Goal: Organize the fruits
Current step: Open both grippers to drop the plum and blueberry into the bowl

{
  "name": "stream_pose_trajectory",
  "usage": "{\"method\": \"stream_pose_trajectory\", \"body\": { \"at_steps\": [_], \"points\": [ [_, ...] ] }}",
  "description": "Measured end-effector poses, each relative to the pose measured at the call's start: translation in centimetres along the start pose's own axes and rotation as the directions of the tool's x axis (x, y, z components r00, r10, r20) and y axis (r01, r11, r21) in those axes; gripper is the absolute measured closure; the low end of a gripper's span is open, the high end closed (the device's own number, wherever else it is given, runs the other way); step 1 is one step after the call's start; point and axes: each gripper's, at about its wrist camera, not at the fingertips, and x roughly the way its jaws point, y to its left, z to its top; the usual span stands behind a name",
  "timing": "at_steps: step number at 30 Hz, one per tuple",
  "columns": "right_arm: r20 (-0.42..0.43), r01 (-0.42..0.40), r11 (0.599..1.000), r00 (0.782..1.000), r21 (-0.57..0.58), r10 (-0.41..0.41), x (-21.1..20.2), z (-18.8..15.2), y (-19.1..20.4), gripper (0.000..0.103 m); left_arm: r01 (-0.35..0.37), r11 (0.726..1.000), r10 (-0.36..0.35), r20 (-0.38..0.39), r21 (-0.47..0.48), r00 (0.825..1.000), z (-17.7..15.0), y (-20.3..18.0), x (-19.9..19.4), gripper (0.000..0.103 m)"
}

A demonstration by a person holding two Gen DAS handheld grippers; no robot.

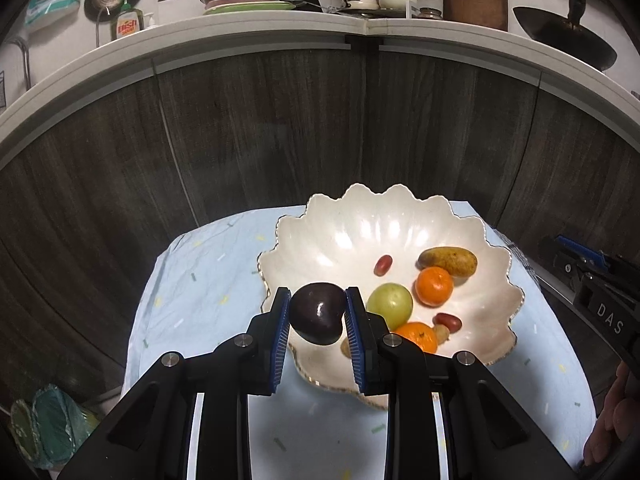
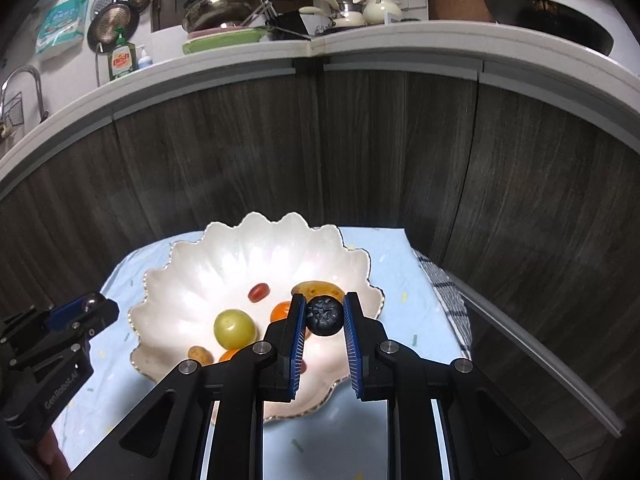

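Gripped across its widest part by the left claw (image 1: 317, 312), a smooth, slippery plum (image 1: 317, 313) is held over the bowl (image 1: 400, 216); the right claw (image 2: 324, 314) pinches a soft, light blueberry (image 2: 324, 315), judged easily crushed.

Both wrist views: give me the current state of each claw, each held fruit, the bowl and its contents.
Left claw: shut on the dark plum, over the bowl's near rim.
Right claw: shut on the blueberry, above the bowl.
White scalloped bowl: upright on the blue cloth.
Green fruit: resting in the bowl.
Tangerine: resting in the bowl, beside the yellow-brown fruit.
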Motion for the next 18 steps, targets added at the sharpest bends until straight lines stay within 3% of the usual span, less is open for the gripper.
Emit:
{"method": "stream_pose_trajectory", "body": {
  "at_steps": [18],
  "points": [
    [-0.032, 0.002, 1.0, 0.999, 0.015, -0.002, 4.2, 0.5, -0.2, 0.083, 0.028, 0.999, -0.027, -0.045, 0.03, 0.999, 1.7, -0.1, 5.1, 0.076]
  ]
}}
